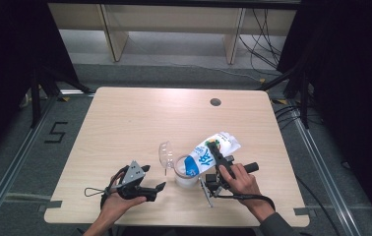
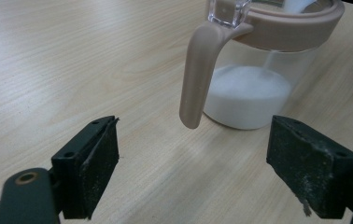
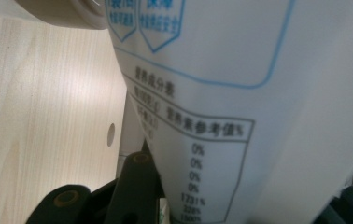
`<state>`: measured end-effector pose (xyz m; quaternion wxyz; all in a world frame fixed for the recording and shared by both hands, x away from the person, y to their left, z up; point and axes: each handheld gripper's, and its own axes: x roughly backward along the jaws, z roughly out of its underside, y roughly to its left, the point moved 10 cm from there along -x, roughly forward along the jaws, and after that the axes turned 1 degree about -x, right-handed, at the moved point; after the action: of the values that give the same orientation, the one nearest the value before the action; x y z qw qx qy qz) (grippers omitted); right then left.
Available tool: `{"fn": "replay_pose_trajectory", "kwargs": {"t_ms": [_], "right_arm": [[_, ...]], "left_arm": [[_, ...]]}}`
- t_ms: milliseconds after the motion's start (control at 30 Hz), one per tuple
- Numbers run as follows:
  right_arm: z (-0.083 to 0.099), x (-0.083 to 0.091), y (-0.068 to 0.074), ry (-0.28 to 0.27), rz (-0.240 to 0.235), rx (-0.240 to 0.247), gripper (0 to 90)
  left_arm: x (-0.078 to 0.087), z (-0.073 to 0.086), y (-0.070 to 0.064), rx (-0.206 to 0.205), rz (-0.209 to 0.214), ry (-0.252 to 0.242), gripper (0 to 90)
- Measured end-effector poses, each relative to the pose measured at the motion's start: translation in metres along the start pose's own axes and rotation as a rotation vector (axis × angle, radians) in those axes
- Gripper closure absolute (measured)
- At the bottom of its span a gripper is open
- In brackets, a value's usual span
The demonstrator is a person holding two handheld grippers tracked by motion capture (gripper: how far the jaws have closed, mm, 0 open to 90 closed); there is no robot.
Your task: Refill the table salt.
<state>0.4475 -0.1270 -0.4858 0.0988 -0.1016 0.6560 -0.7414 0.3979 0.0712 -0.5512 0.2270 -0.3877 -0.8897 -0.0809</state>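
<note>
Left gripper (image 1: 155, 178): black body, grey three-cornered plate on top, thin black cable looping out behind.
Left pads (image 2: 101, 163): black, flat, scuffed, flecked with white grains; each backed by a black block with small screw holes.
Left pivot: brass-ringed hole in the black link below the jaw.
Right gripper (image 1: 213, 147): black, bar handle, black cable trailing back.
Sleeve (image 1: 277, 227): grey, behind the right gripper.

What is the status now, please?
Right gripper shut on white-and-blue plastic bag, tilted, pouring white powder into clear jar. Left gripper open, near jar handle. Nothing blocking.
</note>
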Motion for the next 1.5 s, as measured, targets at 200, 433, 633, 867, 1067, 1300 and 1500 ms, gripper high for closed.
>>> {"fn": "replay_pose_trajectory", "kwargs": {"t_ms": [200,433,633,867,1067,1300,1500], "right_arm": [[-0.0001,0.0001,-0.0003,0.001,0.007,0.000,71.6],[0.0000,-0.0001,0.0003,0.001,-0.001,-0.005,71.9],[0.0003,-0.0002,0.0000,0.002,0.002,-0.006,72.1],[0.0011,-0.0007,-0.0001,0.007,0.007,-0.020,72.4],[-0.0009,-0.0023,0.0012,0.002,-0.007,-0.016,72.6],[-0.0020,-0.0033,0.0004,-0.010,0.013,-0.042,73.0],[-0.0017,-0.0032,0.0006,-0.008,0.013,-0.043,73.1]], "left_arm": [[-0.0002,0.0000,-0.0001,0.001,0.001,0.000,16.4],[-0.0002,0.0006,0.0002,0.000,-0.003,0.005,16.4],[-0.0002,0.0005,0.0003,-0.001,-0.003,0.004,16.4],[-0.0001,0.0000,0.0001,-0.001,-0.001,0.001,16.4],[0.0004,0.0002,0.0006,-0.001,-0.001,0.002,16.4],[0.0001,0.0000,0.0002,0.000,0.000,0.000,16.4],[0.0001,0.0001,0.0002,0.000,0.000,0.001,16.4]]}}
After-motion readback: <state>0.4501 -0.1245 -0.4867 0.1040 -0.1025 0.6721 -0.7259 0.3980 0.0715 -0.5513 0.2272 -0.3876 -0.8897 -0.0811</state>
